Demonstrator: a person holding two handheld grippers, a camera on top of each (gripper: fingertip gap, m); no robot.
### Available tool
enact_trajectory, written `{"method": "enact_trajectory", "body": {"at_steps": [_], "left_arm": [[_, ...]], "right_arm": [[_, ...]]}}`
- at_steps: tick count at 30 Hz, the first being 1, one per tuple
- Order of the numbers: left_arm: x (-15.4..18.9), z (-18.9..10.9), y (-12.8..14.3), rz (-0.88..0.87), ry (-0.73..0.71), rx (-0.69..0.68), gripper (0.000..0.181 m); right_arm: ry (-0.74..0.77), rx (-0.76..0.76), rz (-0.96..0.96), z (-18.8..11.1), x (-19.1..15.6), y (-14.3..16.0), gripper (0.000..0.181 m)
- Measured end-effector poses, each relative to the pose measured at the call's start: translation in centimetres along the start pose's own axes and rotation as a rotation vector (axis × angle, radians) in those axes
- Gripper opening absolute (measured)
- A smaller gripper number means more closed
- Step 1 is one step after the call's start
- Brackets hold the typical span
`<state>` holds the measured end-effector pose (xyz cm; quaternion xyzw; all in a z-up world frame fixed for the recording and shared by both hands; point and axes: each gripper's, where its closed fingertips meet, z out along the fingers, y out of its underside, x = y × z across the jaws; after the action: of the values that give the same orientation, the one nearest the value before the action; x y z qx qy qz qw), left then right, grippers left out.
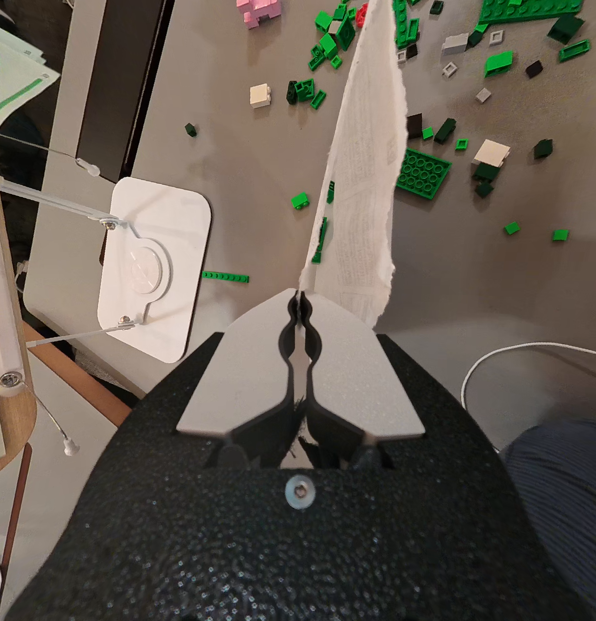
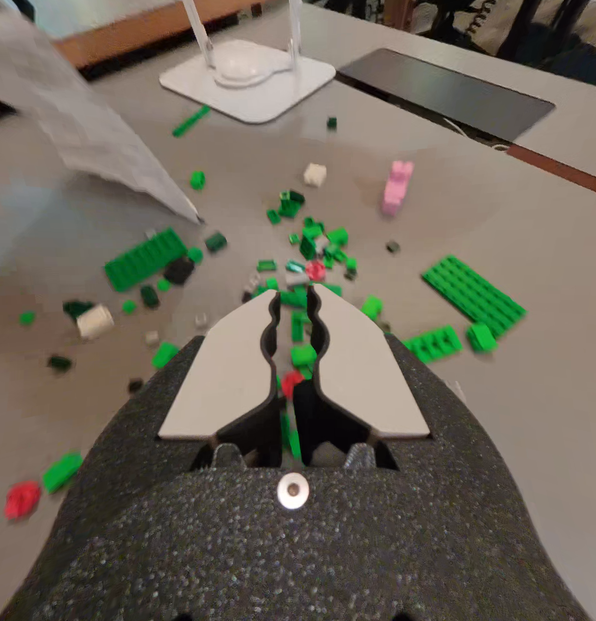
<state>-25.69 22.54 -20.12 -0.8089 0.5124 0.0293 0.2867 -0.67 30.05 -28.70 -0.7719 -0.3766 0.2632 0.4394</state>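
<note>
**Left gripper pinches paper; right hangs parted over bricks**

The left gripper (image 1: 300, 297) is closed on a torn paper strip (image 1: 367, 168), which runs toward 12 o'clock and is cut off by the frame. The right gripper (image 2: 293, 290), jaws slightly apart and empty, hovers over blurred green bricks (image 2: 310, 242). A white stand (image 2: 249, 84) sits at 11 o'clock, a pink block (image 2: 397, 188) at 1. The paper hides some bricks.
</note>
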Motion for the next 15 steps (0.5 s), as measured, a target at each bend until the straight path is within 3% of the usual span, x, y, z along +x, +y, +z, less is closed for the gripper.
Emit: {"method": "enact_trajectory", "body": {"at_steps": [8, 15], "left_arm": [[-0.4, -0.3, 0.7, -0.034, -0.008, 0.004, 0.0], [-0.4, -0.6, 0.7, -0.036, -0.004, 0.028, 0.0]], "right_arm": [[-0.018, -0.109, -0.103, 9.5, -2.3, -3.5, 0.016], [0.042, -0.212, -0.101, 11.9, -1.0, -3.3, 0.016]]}}
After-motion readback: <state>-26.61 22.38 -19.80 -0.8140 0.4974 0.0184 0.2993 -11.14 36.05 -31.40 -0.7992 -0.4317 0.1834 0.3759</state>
